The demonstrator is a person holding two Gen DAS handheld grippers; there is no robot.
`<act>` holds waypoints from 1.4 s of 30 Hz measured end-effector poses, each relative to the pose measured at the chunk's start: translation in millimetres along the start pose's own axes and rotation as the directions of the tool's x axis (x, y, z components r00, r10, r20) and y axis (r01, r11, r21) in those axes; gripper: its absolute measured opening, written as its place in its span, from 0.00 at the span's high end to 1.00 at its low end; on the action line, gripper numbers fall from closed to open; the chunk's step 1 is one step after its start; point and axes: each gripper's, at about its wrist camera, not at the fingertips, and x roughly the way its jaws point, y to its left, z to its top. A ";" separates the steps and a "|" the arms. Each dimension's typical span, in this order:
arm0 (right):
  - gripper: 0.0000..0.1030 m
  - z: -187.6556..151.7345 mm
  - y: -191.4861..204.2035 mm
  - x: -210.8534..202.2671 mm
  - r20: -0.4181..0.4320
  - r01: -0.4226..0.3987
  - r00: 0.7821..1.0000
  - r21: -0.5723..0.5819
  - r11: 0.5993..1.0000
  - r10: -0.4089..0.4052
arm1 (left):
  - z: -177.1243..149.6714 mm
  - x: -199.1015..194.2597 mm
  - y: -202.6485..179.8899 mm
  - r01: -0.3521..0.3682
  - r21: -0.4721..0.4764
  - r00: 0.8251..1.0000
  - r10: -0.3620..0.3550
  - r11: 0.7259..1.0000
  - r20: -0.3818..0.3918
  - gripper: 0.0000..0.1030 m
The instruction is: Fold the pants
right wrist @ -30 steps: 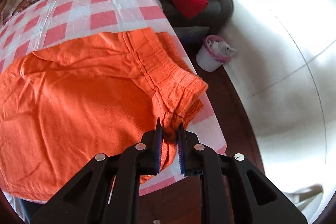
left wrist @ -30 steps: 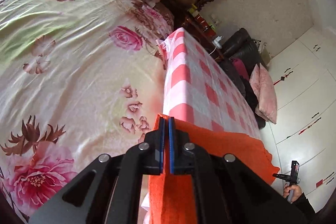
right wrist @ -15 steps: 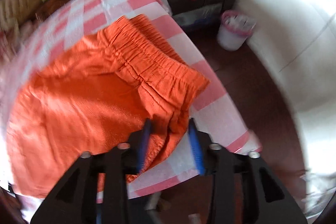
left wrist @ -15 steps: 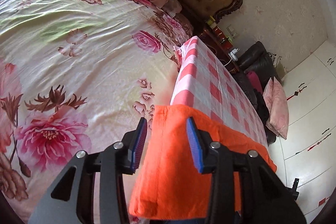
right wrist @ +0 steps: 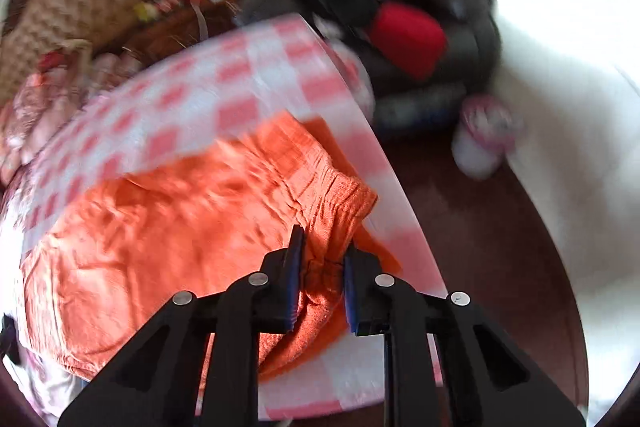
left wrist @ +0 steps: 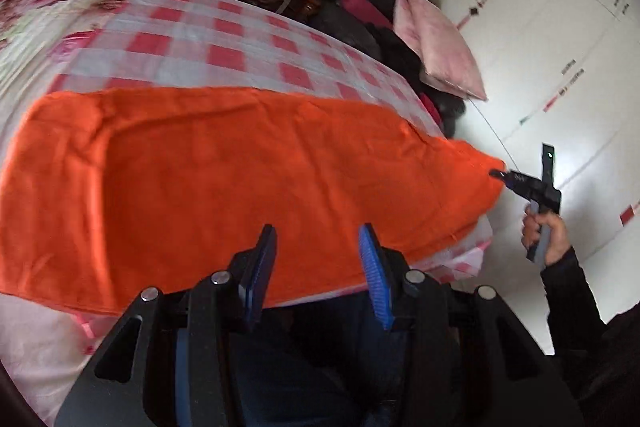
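Pants (left wrist: 224, 179): orange, lay flat along the tabletop's (left wrist: 224, 39) near edge. Your left tool (left wrist: 316, 259) stood apart, empty. Your right tool (right wrist: 320, 279), jaws just closing, straddled the waistband corner. Step: regrasping. Next: clamp, carry across.

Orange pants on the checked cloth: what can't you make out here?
- Right wrist view: motion blur smears the orange pants; whether the right hand-held gripper pinches them is unclear.
- Left wrist view: the left hand-held gripper covers the pants' near edge.
- Neither view shows the leg ends.
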 end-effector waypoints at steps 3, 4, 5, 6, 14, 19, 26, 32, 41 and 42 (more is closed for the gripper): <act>0.83 1.6 -11.4 11.7 -0.001 -0.013 1.000 0.022 1.000 0.013 | -4.2 47.3 -55.6 0.005 0.157 0.997 0.006 0.988 -0.071 0.59; 0.83 -1.3 -18.5 28.6 -0.064 -0.008 0.998 0.038 0.999 0.011 | -6.9 63.1 -77.6 -0.013 0.248 0.996 0.036 0.969 -0.087 0.60; 0.83 -5.8 -24.2 42.2 -0.113 0.002 0.994 0.051 0.999 0.004 | -9.2 76.9 -95.9 -0.020 0.317 0.994 0.053 0.948 -0.098 0.60; 0.82 -10.4 -25.5 45.5 -0.125 0.003 0.992 0.053 0.999 0.004 | -11.6 87.3 -108.7 -0.012 0.357 0.993 0.053 0.934 -0.106 0.61; 0.82 -20.8 -38.7 47.5 -0.117 -0.040 0.992 0.081 0.996 0.049 | -54.1 139.8 -160.6 -0.224 0.697 0.951 0.309 0.681 0.004 0.70; 0.81 -23.4 -36.3 46.8 -0.113 -0.037 0.993 0.072 0.997 0.045 | -64.0 158.9 -162.7 -0.291 0.769 0.918 0.393 0.569 0.056 0.79; 0.80 -26.6 -32.8 46.7 -0.099 -0.021 0.995 0.037 0.999 0.025 | -66.9 170.3 -162.8 -0.336 0.822 0.885 0.453 0.459 0.108 0.97; 0.80 -27.1 -35.1 43.6 -0.108 -0.034 0.993 0.038 0.999 0.038 | -67.0 145.7 -174.4 -0.319 0.834 0.901 0.417 0.450 0.119 0.98; 0.81 -29.3 -32.3 33.5 -0.094 0.010 0.996 0.010 1.000 -0.009 | -80.8 165.3 -163.9 -0.281 0.854 0.895 0.441 0.439 0.067 0.96; 0.80 -31.1 -30.9 34.6 -0.098 0.023 0.995 -0.002 1.000 -0.023 | -79.8 167.0 -162.3 -0.276 0.851 0.897 0.438 0.446 0.062 0.95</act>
